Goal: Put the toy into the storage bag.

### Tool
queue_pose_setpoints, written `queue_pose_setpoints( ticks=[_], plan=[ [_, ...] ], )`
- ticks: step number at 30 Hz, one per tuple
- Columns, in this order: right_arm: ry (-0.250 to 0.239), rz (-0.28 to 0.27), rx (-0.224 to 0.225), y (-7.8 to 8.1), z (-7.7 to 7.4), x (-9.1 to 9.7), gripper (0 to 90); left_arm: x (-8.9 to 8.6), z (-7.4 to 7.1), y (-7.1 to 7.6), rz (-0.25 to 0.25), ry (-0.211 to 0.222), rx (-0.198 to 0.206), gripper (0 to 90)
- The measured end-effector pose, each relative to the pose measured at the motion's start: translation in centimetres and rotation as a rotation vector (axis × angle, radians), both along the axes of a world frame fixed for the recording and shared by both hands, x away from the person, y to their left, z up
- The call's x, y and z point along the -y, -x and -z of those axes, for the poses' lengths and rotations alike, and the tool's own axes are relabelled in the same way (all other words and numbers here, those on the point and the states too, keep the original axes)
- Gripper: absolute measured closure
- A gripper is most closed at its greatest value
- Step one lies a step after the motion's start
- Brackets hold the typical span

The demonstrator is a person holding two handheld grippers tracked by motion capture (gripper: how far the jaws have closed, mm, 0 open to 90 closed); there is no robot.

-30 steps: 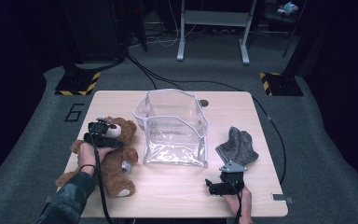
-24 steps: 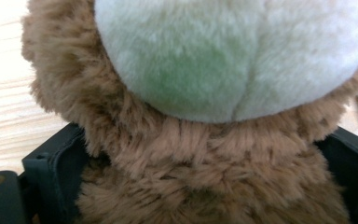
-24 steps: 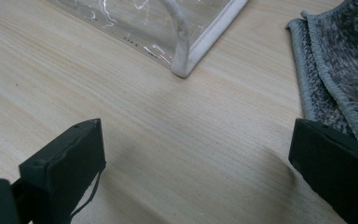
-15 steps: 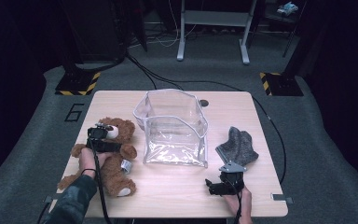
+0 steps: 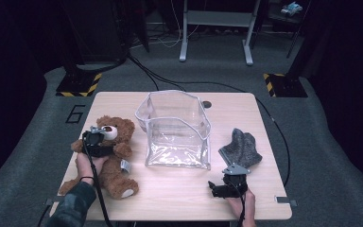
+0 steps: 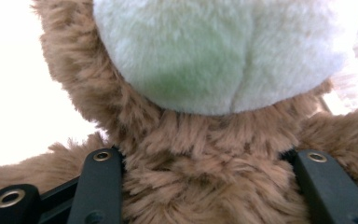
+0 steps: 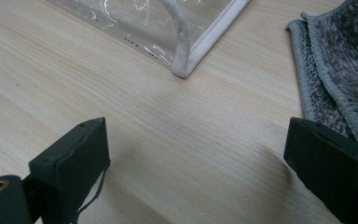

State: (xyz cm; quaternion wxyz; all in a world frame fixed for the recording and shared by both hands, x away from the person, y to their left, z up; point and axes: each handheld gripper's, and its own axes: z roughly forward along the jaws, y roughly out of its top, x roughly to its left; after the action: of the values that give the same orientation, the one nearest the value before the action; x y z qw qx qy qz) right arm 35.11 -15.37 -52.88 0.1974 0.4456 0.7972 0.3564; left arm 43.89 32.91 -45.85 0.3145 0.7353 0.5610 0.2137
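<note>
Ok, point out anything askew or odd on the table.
Nothing spilled or broken. The clear bag stands with its walls skewed out of square, and the grey cloth lies crumpled. The bear lies on its back.

Two hand-held grippers, each with matte black jaws set with brass-ringed screw holes; right gripper (image 5: 223, 187) carries a grey three-cornered plate, left gripper (image 5: 97, 137) trails a black cable past a dark sleeve (image 5: 73, 208).

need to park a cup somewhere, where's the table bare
Free: the far table strip behind the bear and bag; the near edge between the bear's foot and the right hand-held gripper; the far right corner beyond the grey cloth. Crowded: the left side, under the bear, and the middle, under the bag.
</note>
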Motion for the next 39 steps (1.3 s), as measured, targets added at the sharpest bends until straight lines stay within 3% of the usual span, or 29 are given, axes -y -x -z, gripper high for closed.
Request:
queue_pose_setpoints(
  ticks=[4, 14, 25, 39],
  plan=[
    [-0.001, 0.0, 0.0, 0.0, 0.0, 0.0, 6.3, -0.1, -1.2, 0.4, -0.011, 0.035, 0.065, 49.5],
    [-0.003, 0.0, -0.007, 0.0, 0.0, 0.0, 6.9, -0.7, -3.1, 0.9, -0.023, 0.074, 0.139, 51.9],
    [-0.008, 0.001, -0.013, 0.0, 0.0, -0.1, 7.1, -1.3, -5.7, 0.9, -0.03, 0.096, 0.196, 52.2],
    [-0.001, 0.006, -0.016, -0.1, 0.1, -0.1, 7.2, -1.1, -9.2, -0.4, -0.036, 0.08, 0.237, 52.1]
  ],
)
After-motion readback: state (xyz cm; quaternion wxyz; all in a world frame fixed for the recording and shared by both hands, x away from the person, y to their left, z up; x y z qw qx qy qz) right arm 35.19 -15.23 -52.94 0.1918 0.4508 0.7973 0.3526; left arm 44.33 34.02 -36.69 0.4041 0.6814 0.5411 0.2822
